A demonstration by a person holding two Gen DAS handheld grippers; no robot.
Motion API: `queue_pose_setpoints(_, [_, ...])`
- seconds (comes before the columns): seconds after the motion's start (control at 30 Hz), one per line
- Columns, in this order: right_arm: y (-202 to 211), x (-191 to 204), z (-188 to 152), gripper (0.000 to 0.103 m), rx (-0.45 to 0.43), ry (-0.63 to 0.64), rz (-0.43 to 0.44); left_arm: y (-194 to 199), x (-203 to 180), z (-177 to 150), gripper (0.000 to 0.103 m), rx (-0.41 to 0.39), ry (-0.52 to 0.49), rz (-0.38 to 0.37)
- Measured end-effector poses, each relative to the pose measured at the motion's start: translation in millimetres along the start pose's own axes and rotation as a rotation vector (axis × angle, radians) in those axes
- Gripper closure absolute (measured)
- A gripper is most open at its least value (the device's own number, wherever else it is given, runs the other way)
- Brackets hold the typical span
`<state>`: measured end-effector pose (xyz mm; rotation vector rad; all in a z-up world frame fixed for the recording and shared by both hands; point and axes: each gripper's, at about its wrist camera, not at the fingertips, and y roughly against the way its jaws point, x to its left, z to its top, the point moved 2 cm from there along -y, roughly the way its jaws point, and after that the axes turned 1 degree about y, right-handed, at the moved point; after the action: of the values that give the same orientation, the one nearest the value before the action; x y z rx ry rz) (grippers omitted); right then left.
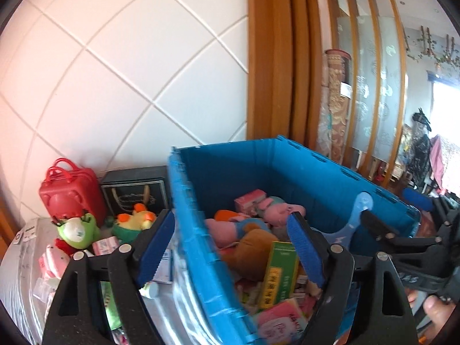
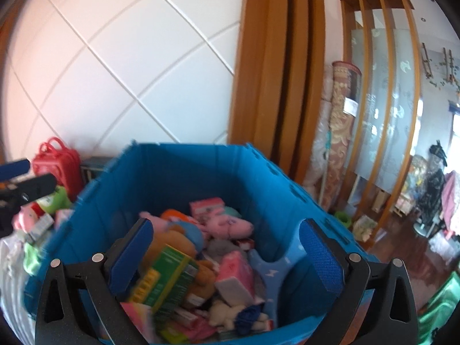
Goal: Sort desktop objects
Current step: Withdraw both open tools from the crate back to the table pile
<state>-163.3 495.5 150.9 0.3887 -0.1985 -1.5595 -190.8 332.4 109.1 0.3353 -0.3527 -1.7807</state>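
A blue plastic crate (image 1: 287, 166) (image 2: 161, 169) holds several items: a green box (image 1: 280, 276) (image 2: 169, 281), a pink plush pig (image 1: 276, 210) (image 2: 230, 227), a brown plush (image 1: 250, 250), a pink tissue pack (image 2: 235, 273) and a light-blue hanger (image 1: 356, 218) (image 2: 276, 270). My left gripper (image 1: 230, 250) (image 2: 26, 175) is open, its fingers on either side of the crate's left wall, touching nothing. My right gripper (image 2: 227, 253) (image 1: 394, 210) hangs open and empty over the crate's contents.
Left of the crate, a pale table (image 1: 26, 258) carries a red toy suitcase (image 1: 69, 195) (image 2: 57, 164), a green plush frog (image 1: 77, 230), a yellow-green plush (image 1: 135, 221), a black box (image 1: 135, 192) and pink packs. A tiled wall stands behind. A hand (image 1: 434, 307) shows at the lower right.
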Motion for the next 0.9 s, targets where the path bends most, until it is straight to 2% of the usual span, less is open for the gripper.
queue_pose_setpoints(0.2, [31,58,30,0.0,-0.072,-0.012,0.107,24,78,-9,0.023,-0.02,0.043,0.071])
queue_pose_setpoints(0.3, [37,96,41,0.0,-0.079,-0.019,0.185,29,122,-19,0.023,0.015,0.08,0.124])
queue_pose_setpoints(0.53, [34,192,50,0.0,-0.065,0.053,0.292,35,228,-59,0.023,0.116,0.136,0.289])
queue_pose_setpoints(0.7, [12,256,47,0.0,-0.001,0.108,0.351,37,294,-92,0.023,0.196,0.149,0.409])
queue_pose_setpoints(0.9, [-44,302,32,0.0,0.142,0.121,0.369,40,375,-130,0.023,0.286,0.237,0.462])
